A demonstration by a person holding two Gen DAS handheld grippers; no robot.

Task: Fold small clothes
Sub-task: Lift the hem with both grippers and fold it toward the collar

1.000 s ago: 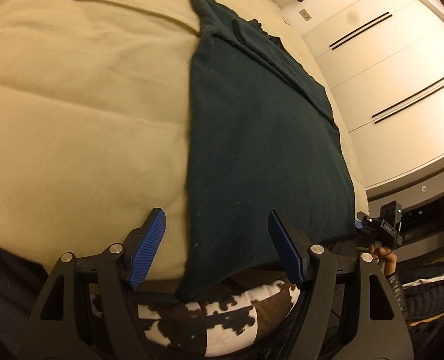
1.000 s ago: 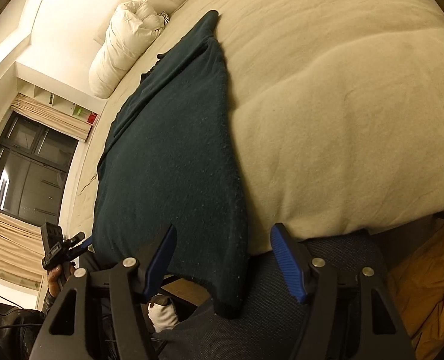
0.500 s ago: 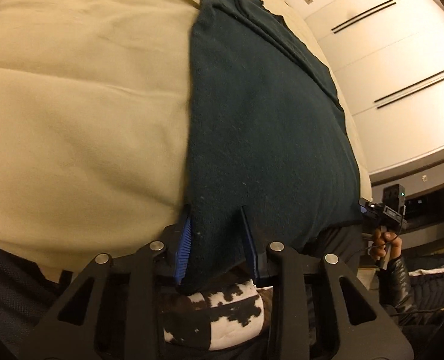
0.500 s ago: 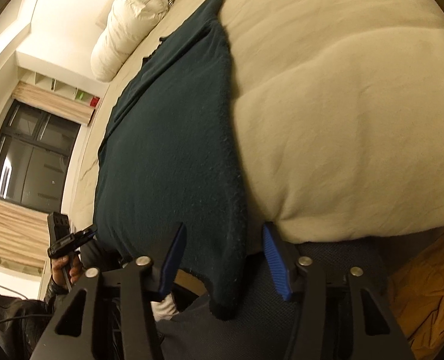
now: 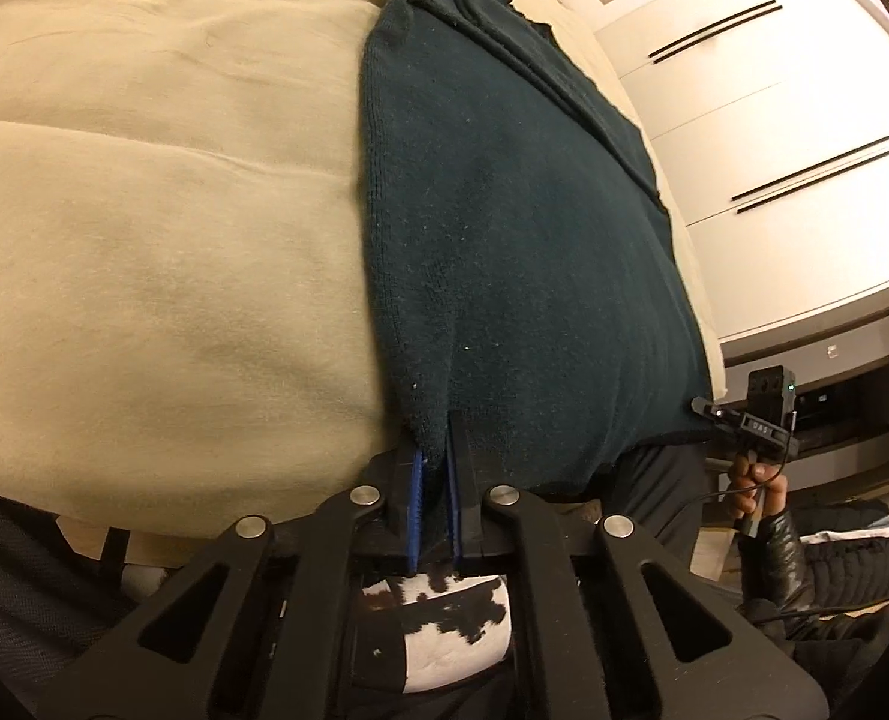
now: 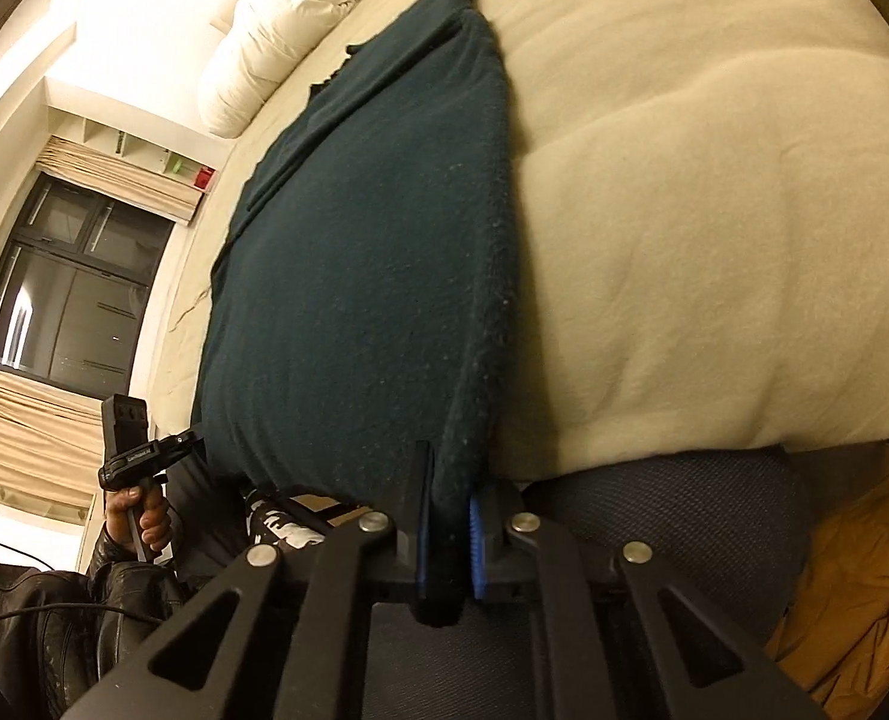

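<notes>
Two near corners of the dark green garment (image 5: 522, 228) are pinched by the left gripper (image 5: 435, 468) and right gripper (image 6: 447, 504), so a lift and fold away is judged next.

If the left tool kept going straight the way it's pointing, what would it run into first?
The dark green garment. The left tool is already shut on its near corner, so pushing on would likely just bunch that cloth against the cream bed cover beneath it.

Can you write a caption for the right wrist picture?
Right tool pinching the near corner of a dark green garment on a bed.
</notes>
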